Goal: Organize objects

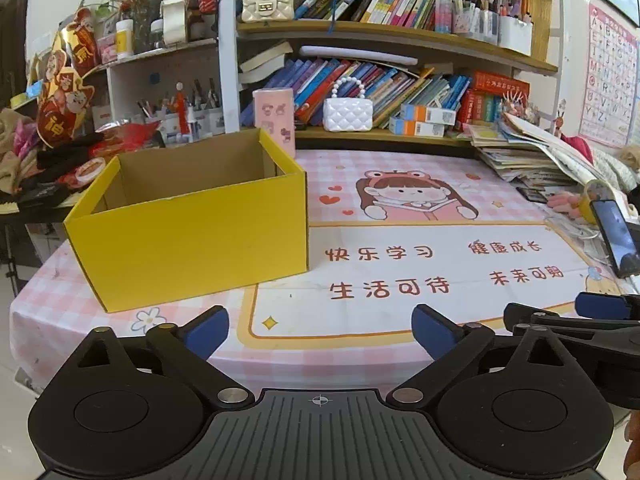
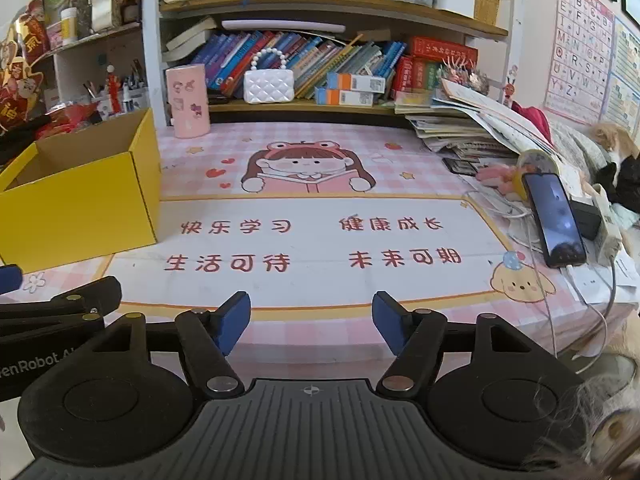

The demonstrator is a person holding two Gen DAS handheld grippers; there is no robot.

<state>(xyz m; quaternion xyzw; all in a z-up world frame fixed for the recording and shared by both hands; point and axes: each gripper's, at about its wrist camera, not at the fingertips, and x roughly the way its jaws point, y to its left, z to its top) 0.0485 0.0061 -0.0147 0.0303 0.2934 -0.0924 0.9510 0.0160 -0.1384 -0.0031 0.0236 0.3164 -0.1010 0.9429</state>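
An open yellow cardboard box (image 1: 192, 228) stands on the left of the pink cartoon desk mat (image 1: 400, 240); it looks empty inside and also shows in the right wrist view (image 2: 80, 200). A pink cylinder holder (image 1: 275, 120) stands behind it by the shelf. A white quilted mini bag (image 1: 347, 114) sits on the lower shelf, a cream one (image 1: 267, 4) on the upper shelf. My left gripper (image 1: 320, 332) is open and empty over the desk's near edge. My right gripper (image 2: 311, 324) is open and empty beside it, to the right.
Bookshelves full of books (image 1: 400, 80) line the back. A stack of booklets (image 2: 460, 132) and a propped phone (image 2: 554, 220) with cables sit at the right edge. Cluttered shelves with red decorations (image 1: 60, 92) stand at the left.
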